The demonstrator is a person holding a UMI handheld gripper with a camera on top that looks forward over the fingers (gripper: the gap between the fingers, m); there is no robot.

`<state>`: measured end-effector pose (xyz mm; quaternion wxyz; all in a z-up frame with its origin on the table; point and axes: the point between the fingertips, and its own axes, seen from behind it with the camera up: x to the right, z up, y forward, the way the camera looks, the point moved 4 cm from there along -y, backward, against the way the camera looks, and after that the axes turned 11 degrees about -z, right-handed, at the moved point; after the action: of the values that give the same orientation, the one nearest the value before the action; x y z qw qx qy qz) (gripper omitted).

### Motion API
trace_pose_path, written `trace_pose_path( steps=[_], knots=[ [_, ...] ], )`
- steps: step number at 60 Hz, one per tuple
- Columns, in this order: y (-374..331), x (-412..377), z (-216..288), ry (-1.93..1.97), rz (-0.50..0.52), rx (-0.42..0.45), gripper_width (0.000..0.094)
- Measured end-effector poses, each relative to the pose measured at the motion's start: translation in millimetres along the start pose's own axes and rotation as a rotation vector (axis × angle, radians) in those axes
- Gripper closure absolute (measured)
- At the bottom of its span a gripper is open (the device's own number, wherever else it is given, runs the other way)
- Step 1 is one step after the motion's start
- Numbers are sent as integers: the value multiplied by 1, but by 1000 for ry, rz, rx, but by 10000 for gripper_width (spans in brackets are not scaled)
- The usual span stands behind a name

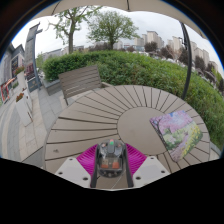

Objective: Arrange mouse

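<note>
One computer mouse [111, 158] sits low in the middle of the frame, between the two magenta pads of the hand-held gripper [111, 160], which appears closed on its flanks; both pads seem to press against the mouse's sides with no gap visible. Whether the mouse rests on the round slatted tabletop [95, 115] or is lifted just clear of it cannot be told. To the lower right of the frame a colourful printed mat or booklet [176, 130] lies flat on the slats, apart from the mouse. A bench [80, 80] and a hedge [140, 68] stand beyond, in the upper half. The mouse is probably light, rigid and smooth-shelled, so slippery under pressure; holding it across its narrow waist, low on both sides, should keep it from squirting forward.
</note>
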<state>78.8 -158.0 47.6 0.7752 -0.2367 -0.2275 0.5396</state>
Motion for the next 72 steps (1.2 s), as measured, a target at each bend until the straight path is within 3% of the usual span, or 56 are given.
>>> trace_pose_path(
  steps=[9,19,27,38,44,47,51,53,63,72],
  knots=[
    [-9,67,80,-28,22,103,524],
    [35,181,136,-28,-49,138,525],
    [95,250,122,15,-72,68,523],
    [153,288,60,-32,-33,-12,521],
    [164,292,43,-35,-6,-17,460],
    [161,294,41,-55,8,-24,404],
    [151,301,43,-79,-13,-36,73],
    [141,307,48,-83,-33,-38,107],
    [44,313,68,-20,-16,-90,90],
    [-56,319,71,-52,6,-72,97]
  ],
)
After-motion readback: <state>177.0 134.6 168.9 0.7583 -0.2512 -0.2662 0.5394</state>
